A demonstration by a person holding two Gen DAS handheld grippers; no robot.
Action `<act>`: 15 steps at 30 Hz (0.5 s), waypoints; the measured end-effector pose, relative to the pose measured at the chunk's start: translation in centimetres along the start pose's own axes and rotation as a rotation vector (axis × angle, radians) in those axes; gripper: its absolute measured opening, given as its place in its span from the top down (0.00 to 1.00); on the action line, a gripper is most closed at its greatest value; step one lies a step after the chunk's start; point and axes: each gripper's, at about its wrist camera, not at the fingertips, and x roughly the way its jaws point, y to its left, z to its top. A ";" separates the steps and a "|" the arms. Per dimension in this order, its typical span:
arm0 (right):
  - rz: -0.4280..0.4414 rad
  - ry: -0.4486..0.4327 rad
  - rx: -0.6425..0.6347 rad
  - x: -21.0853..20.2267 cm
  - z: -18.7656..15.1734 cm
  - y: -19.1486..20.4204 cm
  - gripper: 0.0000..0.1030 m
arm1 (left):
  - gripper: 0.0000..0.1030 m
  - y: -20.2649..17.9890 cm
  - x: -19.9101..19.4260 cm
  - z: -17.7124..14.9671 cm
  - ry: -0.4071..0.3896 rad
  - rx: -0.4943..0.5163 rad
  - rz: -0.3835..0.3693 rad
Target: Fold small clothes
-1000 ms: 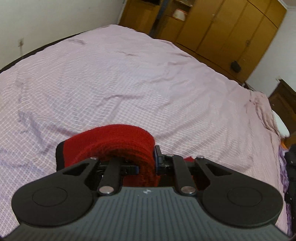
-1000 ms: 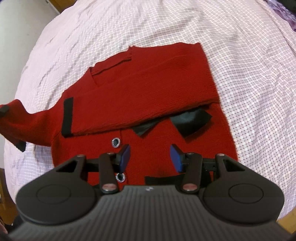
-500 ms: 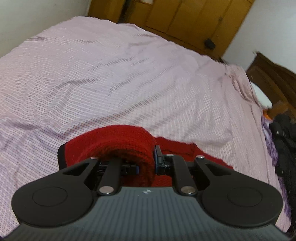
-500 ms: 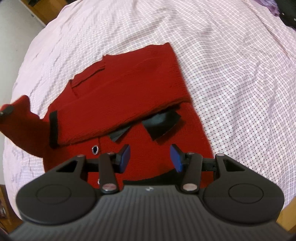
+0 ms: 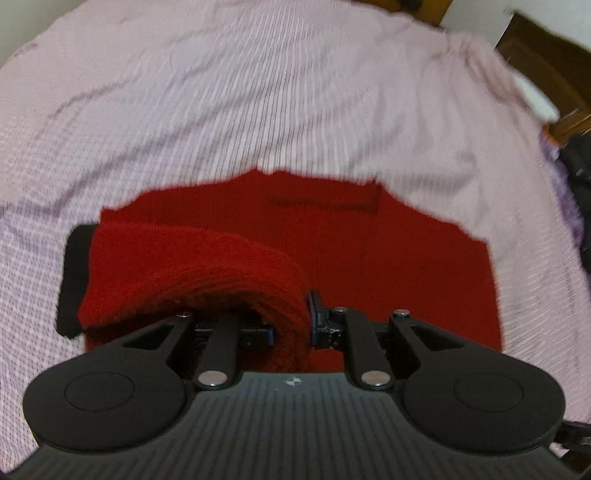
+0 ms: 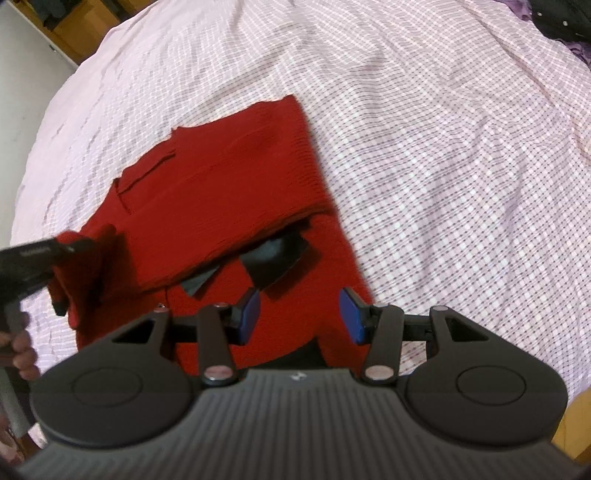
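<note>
A small red knit cardigan (image 6: 229,192) with black trim lies on the pink checked bed (image 6: 443,129), one sleeve folded across its body. My left gripper (image 5: 291,325) is shut on the other red sleeve (image 5: 192,266), with its black cuff (image 5: 74,277) at the left, and holds it over the cardigan's body (image 5: 369,258). In the right wrist view the left gripper (image 6: 74,251) shows at the left edge with the sleeve in it. My right gripper (image 6: 297,314) is open and empty just above the cardigan's near edge.
Wooden furniture (image 5: 546,66) stands beyond the far right of the bed. Dark and purple clothes (image 5: 576,192) lie at the bed's right edge. A wooden wardrobe (image 6: 74,22) stands at the far left.
My left gripper has carried the sleeve inward over the cardigan's body and tilted down. My right gripper has shifted toward the cardigan's right side, still open.
</note>
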 end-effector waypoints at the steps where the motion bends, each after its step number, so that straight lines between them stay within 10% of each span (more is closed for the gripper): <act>1: -0.001 -0.002 0.002 -0.1 0.1 -0.2 0.52 | 0.80 -0.2 0.8 -0.1 0.022 0.003 0.015; 15: 0.043 -0.005 -0.018 -0.9 1.3 0.8 0.52 | 0.43 1.2 -2.3 -0.2 0.113 0.028 0.069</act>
